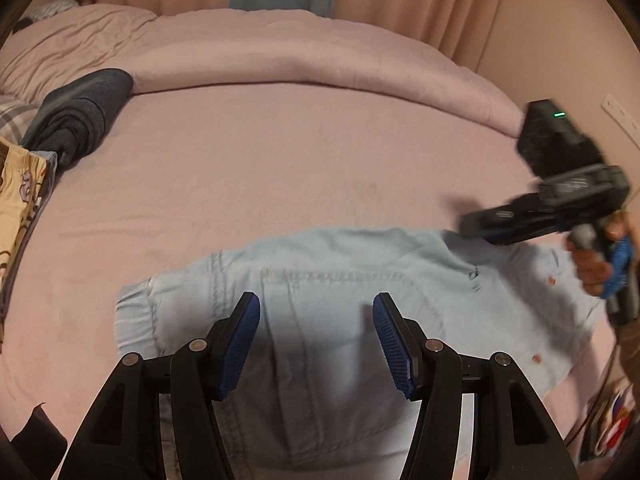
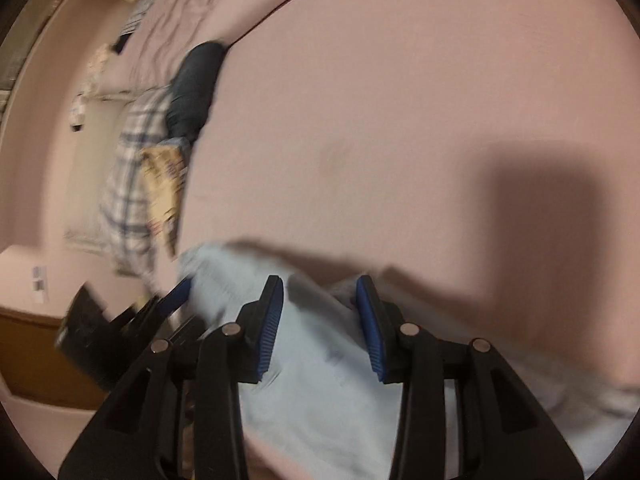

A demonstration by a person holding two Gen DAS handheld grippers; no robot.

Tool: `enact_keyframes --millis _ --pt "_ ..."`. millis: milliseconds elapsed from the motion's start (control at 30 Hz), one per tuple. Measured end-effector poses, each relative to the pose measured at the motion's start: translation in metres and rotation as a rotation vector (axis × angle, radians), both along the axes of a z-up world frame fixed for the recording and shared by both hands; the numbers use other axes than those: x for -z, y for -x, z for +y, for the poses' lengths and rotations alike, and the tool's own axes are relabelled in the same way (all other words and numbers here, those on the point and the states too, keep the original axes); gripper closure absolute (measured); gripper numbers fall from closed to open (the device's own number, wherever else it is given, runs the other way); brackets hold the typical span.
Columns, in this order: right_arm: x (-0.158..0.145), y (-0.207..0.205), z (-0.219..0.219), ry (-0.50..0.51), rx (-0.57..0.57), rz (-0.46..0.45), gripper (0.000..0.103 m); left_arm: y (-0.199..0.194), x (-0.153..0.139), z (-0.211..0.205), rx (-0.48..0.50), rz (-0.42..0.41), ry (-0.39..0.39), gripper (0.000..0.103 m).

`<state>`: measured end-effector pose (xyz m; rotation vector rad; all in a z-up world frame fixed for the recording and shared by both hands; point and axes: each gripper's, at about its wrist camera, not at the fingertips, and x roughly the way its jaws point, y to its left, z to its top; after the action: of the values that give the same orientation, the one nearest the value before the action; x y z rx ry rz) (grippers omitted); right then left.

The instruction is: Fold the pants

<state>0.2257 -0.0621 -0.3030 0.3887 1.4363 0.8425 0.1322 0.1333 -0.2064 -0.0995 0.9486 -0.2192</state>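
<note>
Light blue denim pants [image 1: 328, 280] lie folded and spread across the pink bed sheet [image 1: 280, 160], the elastic waistband at the left. My left gripper [image 1: 316, 300] hovers open over their middle, nothing between its blue pads [image 1: 240, 344]. My right gripper [image 1: 476, 226], held by a hand [image 1: 592, 268], hangs over the pants' right end, fingers pointing left. In the right wrist view, blurred by motion, the right gripper [image 2: 320, 282] stands open above the pants [image 2: 320, 392], pads clear of the cloth. The left gripper [image 2: 176, 296] shows at the lower left.
A dark grey folded garment [image 1: 80, 116] lies at the bed's left, beside a yellow patterned cloth [image 1: 20, 200] and plaid fabric [image 2: 132, 184]. A bunched pink duvet [image 1: 280, 52] runs along the far side. A wall with a socket strip [image 1: 622, 118] is at the right.
</note>
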Motion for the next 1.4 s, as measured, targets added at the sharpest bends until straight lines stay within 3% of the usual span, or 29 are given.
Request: enact_keyframes --millis 133,267,400,467,533,600,667,767,867,1000,1067,1200,1267,1400 --pt "-0.014 0.052 -0.004 -0.064 -0.136 -0.059 0.065 0.018 0.013 0.005 0.014 -0.009 -0.037 0.044" --pt "0.007 0.09 0.009 0.049 -0.263 -0.077 0.065 0.024 0.023 0.005 0.014 -0.008 -0.03 0.044" --pt "0.007 0.084 0.004 0.015 -0.173 -0.06 0.065 0.023 0.023 0.006 0.005 -0.002 -0.019 0.044" --pt "-0.017 0.081 0.002 -0.054 -0.154 -0.129 0.065 0.023 0.023 0.008 0.01 -0.005 -0.013 0.044" --pt "-0.034 0.07 -0.001 -0.064 -0.117 -0.202 0.065 0.025 0.025 0.011 0.014 -0.006 -0.01 0.044" --pt "-0.041 0.048 -0.004 -0.035 -0.046 -0.239 0.065 0.028 0.026 0.014 0.01 -0.008 -0.003 0.044" --pt "-0.028 0.025 -0.005 0.013 -0.012 -0.214 0.065 0.032 0.026 0.015 0.009 -0.013 -0.003 0.044" --pt "-0.002 0.002 0.0 0.187 -0.001 -0.186 0.079 0.035 0.026 0.016 0.009 -0.016 0.0 0.044" --pt "-0.001 0.01 0.008 0.198 -0.079 -0.189 0.085 0.035 0.026 0.016 0.012 -0.016 0.0 0.044" --pt "-0.002 0.066 0.031 0.202 -0.316 -0.244 0.087 0.034 0.027 0.015 0.011 -0.017 -0.001 0.044" --pt "0.006 0.075 0.037 0.204 -0.326 -0.238 0.086 0.035 0.027 0.013 0.009 -0.016 -0.009 0.044" --pt "0.012 0.068 0.024 0.104 -0.214 -0.204 0.084 0.035 0.026 0.013 0.007 -0.014 -0.005 0.044" --pt "0.011 0.064 0.012 0.021 -0.168 -0.184 0.071 0.035 0.026 0.013 0.01 -0.013 -0.005 0.044" --pt "0.011 0.054 0.006 -0.132 -0.084 -0.081 0.067 0.035 0.026 0.012 0.013 -0.012 -0.007 0.044"
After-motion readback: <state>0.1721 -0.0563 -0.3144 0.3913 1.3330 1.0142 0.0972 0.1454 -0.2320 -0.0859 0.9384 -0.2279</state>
